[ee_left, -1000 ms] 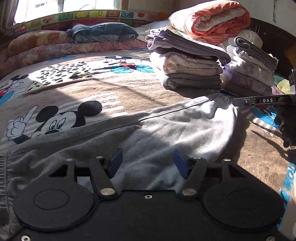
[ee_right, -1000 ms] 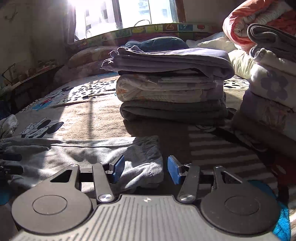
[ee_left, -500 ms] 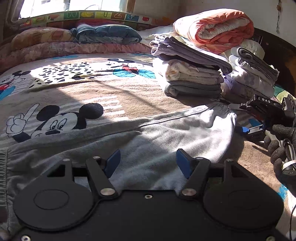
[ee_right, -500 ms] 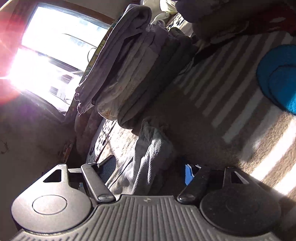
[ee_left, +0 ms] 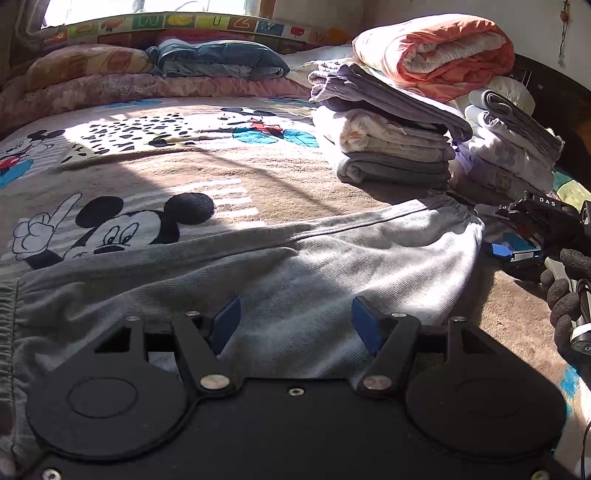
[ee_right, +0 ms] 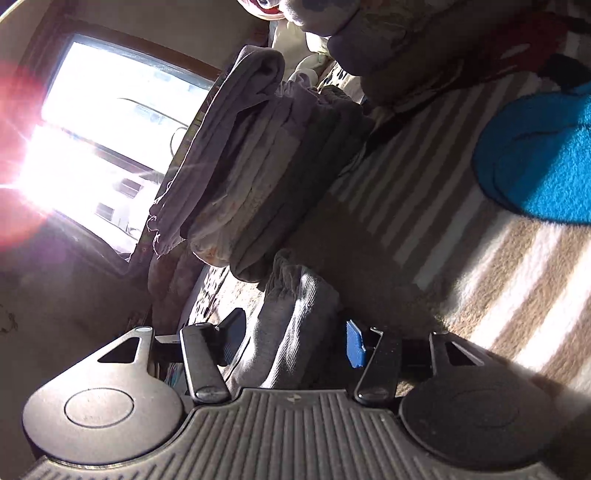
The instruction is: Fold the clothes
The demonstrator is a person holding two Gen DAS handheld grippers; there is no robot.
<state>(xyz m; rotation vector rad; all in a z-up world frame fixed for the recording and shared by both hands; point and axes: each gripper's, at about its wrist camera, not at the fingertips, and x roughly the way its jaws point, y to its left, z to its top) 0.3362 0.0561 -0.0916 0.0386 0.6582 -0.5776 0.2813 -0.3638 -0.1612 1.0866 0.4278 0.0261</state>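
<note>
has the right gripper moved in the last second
Yes. The right gripper has rolled onto its side: the folded stack, level in its view a second ago, now runs diagonally. Its open fingers now straddle the grey garment's edge.

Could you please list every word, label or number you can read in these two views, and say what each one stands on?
"DAS": white letters on the black body of the right tongs, seen in the left wrist view.
Large letters or digits on the alphabet border panel behind the bed: too distorted to read with confidence.
The cartoon-mouse blanket carries pictures only, no words.
Right wrist view: nothing readable.
</note>
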